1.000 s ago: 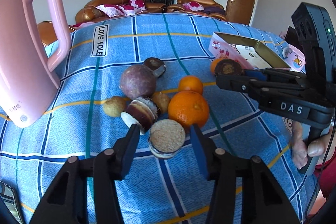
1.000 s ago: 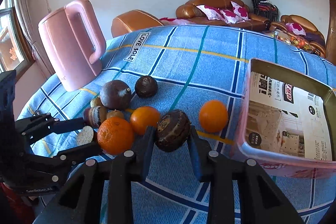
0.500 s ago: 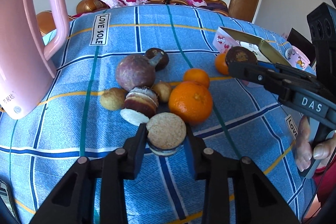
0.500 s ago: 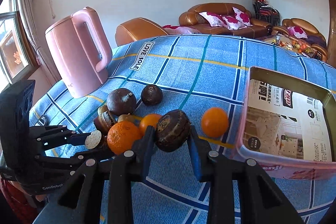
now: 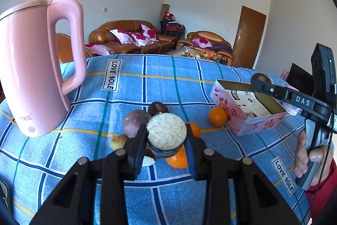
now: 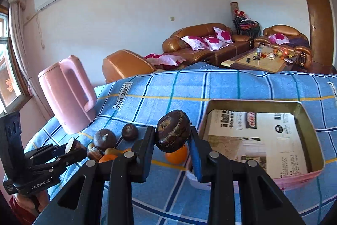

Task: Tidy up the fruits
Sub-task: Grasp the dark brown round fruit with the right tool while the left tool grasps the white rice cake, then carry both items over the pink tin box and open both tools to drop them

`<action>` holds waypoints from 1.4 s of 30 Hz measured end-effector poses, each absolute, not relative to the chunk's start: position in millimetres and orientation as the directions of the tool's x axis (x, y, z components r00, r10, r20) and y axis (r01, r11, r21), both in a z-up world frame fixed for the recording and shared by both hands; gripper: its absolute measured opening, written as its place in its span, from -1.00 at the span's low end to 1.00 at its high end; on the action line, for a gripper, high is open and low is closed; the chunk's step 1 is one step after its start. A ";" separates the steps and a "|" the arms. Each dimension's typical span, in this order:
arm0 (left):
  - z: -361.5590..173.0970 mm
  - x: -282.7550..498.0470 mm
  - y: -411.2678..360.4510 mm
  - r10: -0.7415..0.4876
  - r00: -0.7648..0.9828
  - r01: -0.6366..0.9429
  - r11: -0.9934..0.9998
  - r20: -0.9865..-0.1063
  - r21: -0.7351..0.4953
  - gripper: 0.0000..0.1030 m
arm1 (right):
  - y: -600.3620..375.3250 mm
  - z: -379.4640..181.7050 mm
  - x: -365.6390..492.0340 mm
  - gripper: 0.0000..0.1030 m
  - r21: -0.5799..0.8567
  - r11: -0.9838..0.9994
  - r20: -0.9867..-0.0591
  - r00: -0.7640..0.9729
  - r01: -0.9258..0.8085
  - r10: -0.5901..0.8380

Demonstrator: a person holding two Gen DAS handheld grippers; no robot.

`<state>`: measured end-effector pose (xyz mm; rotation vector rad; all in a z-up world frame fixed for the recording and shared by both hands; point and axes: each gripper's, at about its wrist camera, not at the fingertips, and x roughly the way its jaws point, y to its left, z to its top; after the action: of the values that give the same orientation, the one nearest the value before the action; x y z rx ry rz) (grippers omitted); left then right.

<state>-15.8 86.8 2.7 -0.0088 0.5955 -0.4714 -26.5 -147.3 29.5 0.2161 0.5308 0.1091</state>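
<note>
Desk (image 5: 168, 81) under blue plaid cloth, "LOVE SOLE" tags on it. Pink kettle (image 5: 35, 64) stands upright, far left of the left tongs (image 5: 166, 140), well apart from the fruit. Pink open box (image 6: 261, 140), printed paper lining its floor, sits just right of and ahead of the right tongs (image 6: 171, 136); in the left wrist view the same box lies off to the right, ahead of the left tongs. Left tongs closed down on a half fruit with pale grainy cut face (image 5: 166, 133), cut face toward the camera, dark rind below, lifted clear above the pile. Right tongs clamped on a dark brown round fruit (image 6: 173, 131), raised off the cloth, close to the box's near left corner; from the left wrist view it appears over the box's far rim. Pile on the cloth directly beyond and under the left tongs: purple-brown round fruit (image 5: 134, 122) left of the tips, small dark fruit (image 5: 158, 108) just behind it, large orange (image 5: 178, 156) partly hidden below the held half, another orange peeking right of the tips, small tan fruit (image 5: 117, 141) to the lower left. Lone small orange (image 5: 218, 116) touching or just beside the box's near wall; in the right wrist view it sits below the held dark fruit. Person's hand (image 5: 305, 151) grips the right tongs' handle.
</note>
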 end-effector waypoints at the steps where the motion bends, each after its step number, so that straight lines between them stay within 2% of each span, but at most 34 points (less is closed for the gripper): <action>1: 3.8 -17.3 83.2 -0.432 0.728 0.427 0.893 -0.532 -0.141 -0.31 | -154.7 31.1 -27.8 -0.34 0.237 0.971 -0.484 0.862 -0.033 0.148; 10: 13.5 -20.5 27.5 -0.464 0.715 0.476 0.871 -0.524 -0.122 -0.31 | -221.0 22.7 -40.5 -0.34 0.229 0.971 -0.494 0.867 0.063 0.060; 22: 18.2 -14.4 -100.5 -0.521 0.646 0.572 0.814 -0.557 -0.099 -0.31 | -287.8 13.5 -56.7 -0.34 0.187 0.974 -0.514 0.858 0.127 -0.013; 26: 12.9 -14.1 -134.6 -0.499 0.643 0.569 0.819 -0.580 -0.073 -0.31 | -299.5 9.3 -56.2 -0.34 0.157 0.978 -0.532 0.846 0.139 -0.035; 31: 4.4 -5.7 -151.1 -0.469 0.634 0.529 0.843 -0.615 -0.098 -0.31 | -306.8 3.3 -52.7 -0.34 0.179 0.975 -0.563 0.827 0.129 -0.006; 38: -3.4 -7.9 -163.3 -0.404 0.665 0.511 0.859 -0.627 -0.012 -0.31 | -292.6 -4.5 -47.6 -0.34 0.125 0.986 -0.593 0.805 0.106 -0.011; 42: -7.5 -4.9 -162.0 -0.380 0.670 0.491 0.871 -0.638 -0.002 -0.31 | -284.6 -9.2 -45.1 -0.34 0.091 0.991 -0.607 0.794 0.101 -0.025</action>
<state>-4.9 -162.0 -7.5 0.1750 0.6765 -0.4933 -45.1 -284.6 -9.2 0.1211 0.6498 -0.0683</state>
